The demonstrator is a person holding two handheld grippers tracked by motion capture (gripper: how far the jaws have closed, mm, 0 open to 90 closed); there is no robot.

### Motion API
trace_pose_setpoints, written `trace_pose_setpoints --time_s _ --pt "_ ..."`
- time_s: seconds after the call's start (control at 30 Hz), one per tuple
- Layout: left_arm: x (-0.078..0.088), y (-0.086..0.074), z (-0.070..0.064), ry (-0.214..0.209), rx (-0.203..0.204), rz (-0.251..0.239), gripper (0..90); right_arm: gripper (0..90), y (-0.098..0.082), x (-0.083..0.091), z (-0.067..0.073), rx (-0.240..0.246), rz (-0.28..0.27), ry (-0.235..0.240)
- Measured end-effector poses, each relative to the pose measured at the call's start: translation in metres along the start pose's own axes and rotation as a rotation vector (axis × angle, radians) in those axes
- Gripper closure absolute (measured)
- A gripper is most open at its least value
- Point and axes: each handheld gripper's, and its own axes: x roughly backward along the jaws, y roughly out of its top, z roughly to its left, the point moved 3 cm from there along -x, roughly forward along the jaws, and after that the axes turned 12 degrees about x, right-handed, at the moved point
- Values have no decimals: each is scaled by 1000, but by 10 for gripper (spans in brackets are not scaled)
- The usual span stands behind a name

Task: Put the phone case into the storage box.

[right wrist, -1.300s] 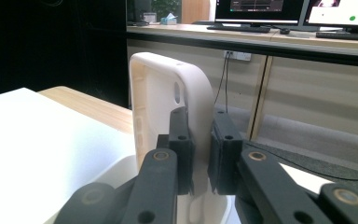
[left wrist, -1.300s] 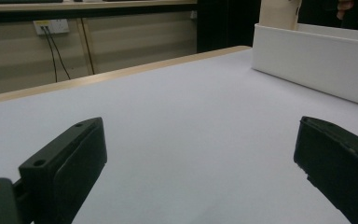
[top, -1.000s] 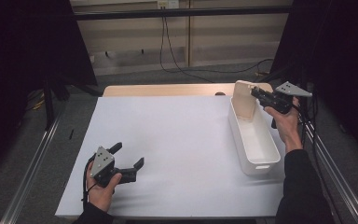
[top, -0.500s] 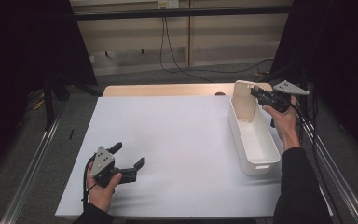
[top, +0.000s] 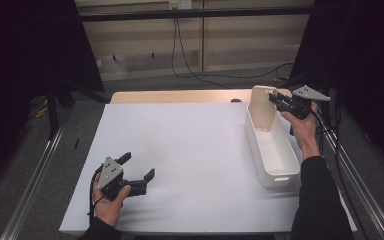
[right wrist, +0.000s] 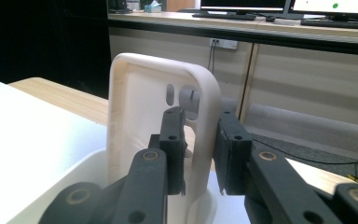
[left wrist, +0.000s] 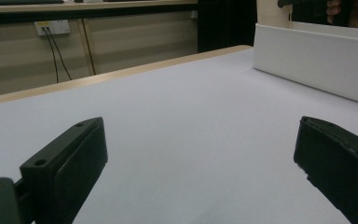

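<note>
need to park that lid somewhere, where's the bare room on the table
The widest free patch is the white table top between the left hand-held gripper and the white bin. The bin's floor nearer the person is bare too. It is crowded at the bin's far end, where the right hand-held gripper straddles the upright cream lid.

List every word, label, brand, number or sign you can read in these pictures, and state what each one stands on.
None can be read.
Lid, white bin, tongs: no lettering visible.
Monitors: green dots, no legible text.
Wall socket: too small to read any marking.
</note>
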Motion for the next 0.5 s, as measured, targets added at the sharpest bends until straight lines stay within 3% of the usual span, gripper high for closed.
trace_pose_setpoints --time_s 0.5 --pt "0 0 0 0 -1 0 26 684 -3 -8 -2 2 36 -40"
